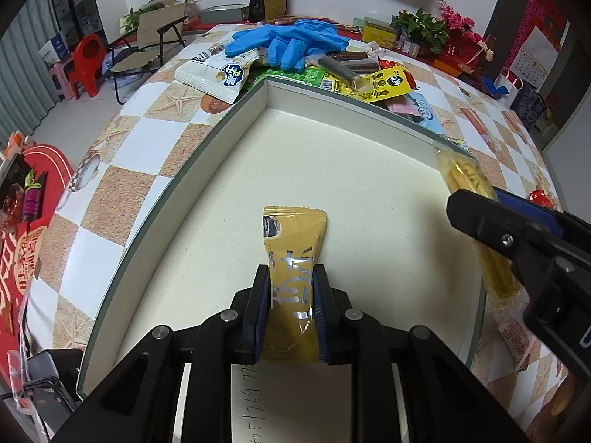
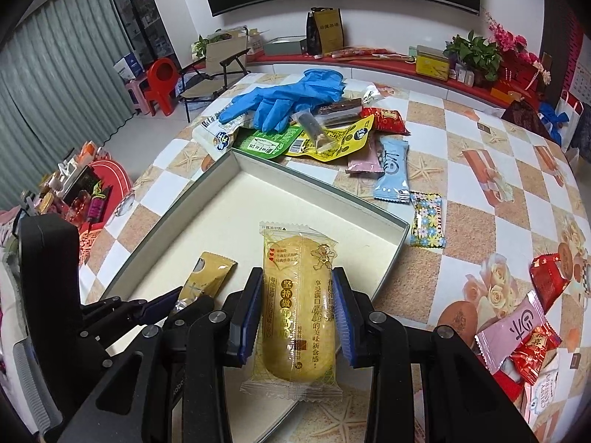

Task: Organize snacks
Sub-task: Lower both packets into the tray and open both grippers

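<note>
L gripper (image 1: 290, 277) fingers grip gold sachet (image 1: 293, 243), R gripper (image 2: 299, 284) fingers grip cake pkt (image 2: 299, 295); both over box (image 1: 236, 155) for sorting.

Left tool (image 1: 291, 277) clamps gold snack packet (image 1: 293, 254) over white box (image 1: 229, 147) — right tool (image 1: 480, 217) alongside.

I am seeing the tray (image 1: 207, 170) floor lying bare ahead of both grippers, its low walls rimming it, a snack heap (image 2: 325, 136) with blue gloves (image 2: 291, 96) crowding the far corner, checkered table (image 2: 480, 192) right probably lying passable between scattered packets.
</note>
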{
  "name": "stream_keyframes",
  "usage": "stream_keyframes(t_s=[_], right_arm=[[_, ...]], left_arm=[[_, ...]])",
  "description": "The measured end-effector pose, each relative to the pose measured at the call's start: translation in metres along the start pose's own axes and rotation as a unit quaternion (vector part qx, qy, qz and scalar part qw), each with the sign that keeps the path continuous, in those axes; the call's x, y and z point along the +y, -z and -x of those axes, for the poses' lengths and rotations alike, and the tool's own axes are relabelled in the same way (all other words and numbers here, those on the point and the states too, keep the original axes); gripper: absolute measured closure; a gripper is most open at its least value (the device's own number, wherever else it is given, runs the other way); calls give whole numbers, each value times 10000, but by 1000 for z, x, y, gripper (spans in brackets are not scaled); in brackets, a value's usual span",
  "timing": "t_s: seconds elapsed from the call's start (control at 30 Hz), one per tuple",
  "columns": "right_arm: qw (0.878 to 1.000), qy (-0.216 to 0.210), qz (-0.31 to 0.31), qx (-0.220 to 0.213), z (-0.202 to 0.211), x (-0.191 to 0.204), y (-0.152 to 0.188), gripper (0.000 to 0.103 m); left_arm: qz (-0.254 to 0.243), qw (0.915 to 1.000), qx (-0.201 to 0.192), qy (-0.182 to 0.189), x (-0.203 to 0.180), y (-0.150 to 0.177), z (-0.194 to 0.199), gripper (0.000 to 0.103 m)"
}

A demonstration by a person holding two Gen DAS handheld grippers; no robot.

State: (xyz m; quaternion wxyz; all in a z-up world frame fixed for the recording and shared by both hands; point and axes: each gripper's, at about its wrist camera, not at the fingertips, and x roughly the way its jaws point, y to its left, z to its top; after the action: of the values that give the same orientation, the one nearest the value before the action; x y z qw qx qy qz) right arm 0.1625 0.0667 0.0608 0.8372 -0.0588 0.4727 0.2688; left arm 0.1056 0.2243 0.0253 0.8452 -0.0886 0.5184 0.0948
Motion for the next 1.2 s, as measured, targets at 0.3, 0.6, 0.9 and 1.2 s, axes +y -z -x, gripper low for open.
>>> stream_keyframes(t_s=[0.3, 0.6, 0.9, 1.2], right_arm=[[10000, 0, 34, 63, -9, 6, -1, 65], [9999, 69, 121, 89, -15, 12, -7, 65], [9998, 106, 30, 185, -22, 14, -16, 65], [9995, 263, 180, -38, -3, 15, -7, 26]], left_arm=[[142, 9999, -67, 34, 9, -4, 5, 79], [229, 9995, -180, 95, 13, -16, 10, 79], [224, 9997, -45, 10, 17, -22, 1, 67], [237, 9994, -189, 179, 14, -4, 20, 47]])
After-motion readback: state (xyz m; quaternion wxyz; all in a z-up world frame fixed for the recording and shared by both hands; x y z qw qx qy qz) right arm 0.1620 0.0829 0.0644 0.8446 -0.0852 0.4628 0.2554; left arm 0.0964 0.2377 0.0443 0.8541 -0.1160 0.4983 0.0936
